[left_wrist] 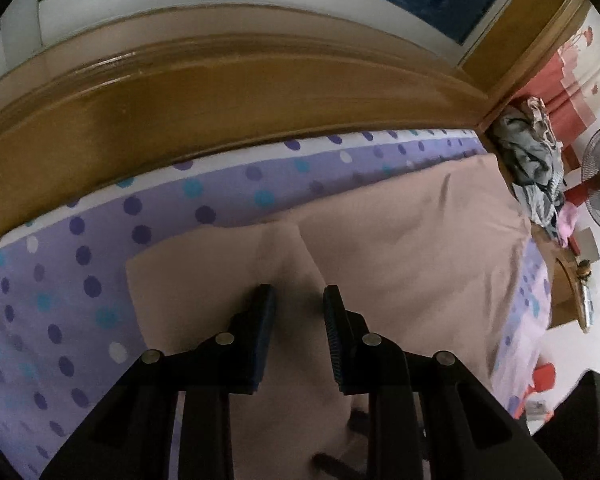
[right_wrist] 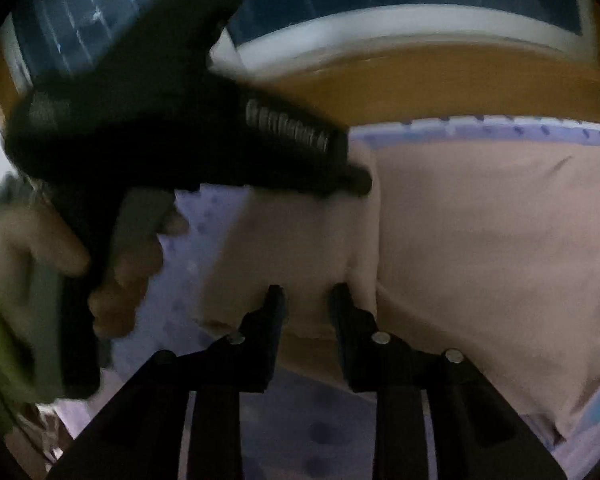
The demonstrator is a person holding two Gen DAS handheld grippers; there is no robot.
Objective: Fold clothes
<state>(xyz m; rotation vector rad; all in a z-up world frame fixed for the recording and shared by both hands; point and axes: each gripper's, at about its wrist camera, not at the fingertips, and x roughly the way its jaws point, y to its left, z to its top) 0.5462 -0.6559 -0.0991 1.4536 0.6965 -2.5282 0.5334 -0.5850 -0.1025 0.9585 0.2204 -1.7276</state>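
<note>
Bed mostly open, hemmed at the far side

The wooden headboard (left_wrist: 228, 92) walls the far edge; a heap of clothes (left_wrist: 532, 164) crowds the corner. The left gripper (right_wrist: 356, 182) hangs over the beige garment (right_wrist: 480, 240), blocking that side.

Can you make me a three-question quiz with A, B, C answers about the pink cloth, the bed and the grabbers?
1. Where is the pink cloth?
A. on the dotted sheet
B. on the fan
C. on the floor

2. What colour is the headboard?
A. white
B. brown
C. green

3. How do the left gripper jaws stand?
A. clamped on cloth
B. apart, nothing pinched
C. holding a sock

Answers:
1 A, the cloth lies spread on the sheet.
2 B, the wood is brown.
3 B, a clear gap shows between the pads, with cloth below.
</note>
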